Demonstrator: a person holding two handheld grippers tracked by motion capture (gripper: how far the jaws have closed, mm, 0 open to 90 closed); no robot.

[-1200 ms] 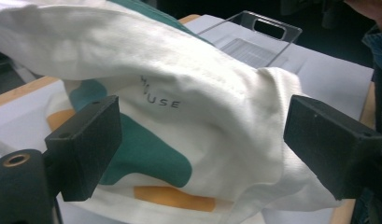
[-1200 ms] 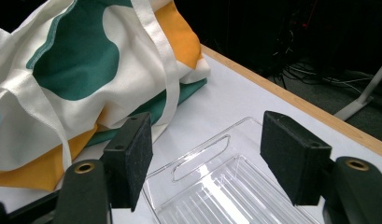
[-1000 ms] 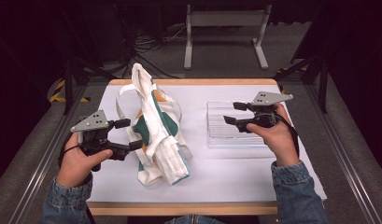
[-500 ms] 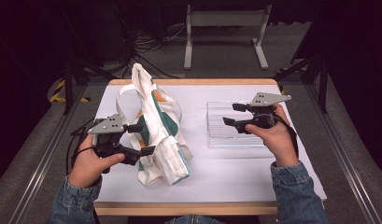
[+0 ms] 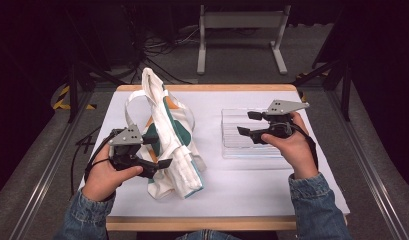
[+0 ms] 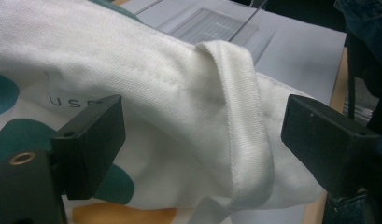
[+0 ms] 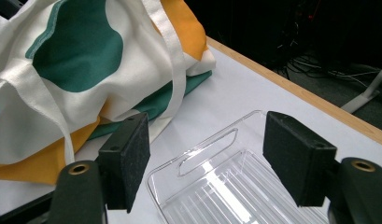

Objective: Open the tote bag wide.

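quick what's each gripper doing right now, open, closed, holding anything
Left gripper: open, jaws apart on either side of the tote bag's folded white edge, not pressing it.
Right gripper: open, holding nothing, above the clear plastic tray.

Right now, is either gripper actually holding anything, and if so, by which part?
Nothing is held. The left gripper stands open around a folded edge of the tote bag, pads not pressing it. The right gripper hovers open over the clear tray.

Matt woven cloth bag (image 6: 179, 107); glossy clear ribbed plastic tray (image 7: 226, 191); smooth white tabletop (image 5: 252, 185).
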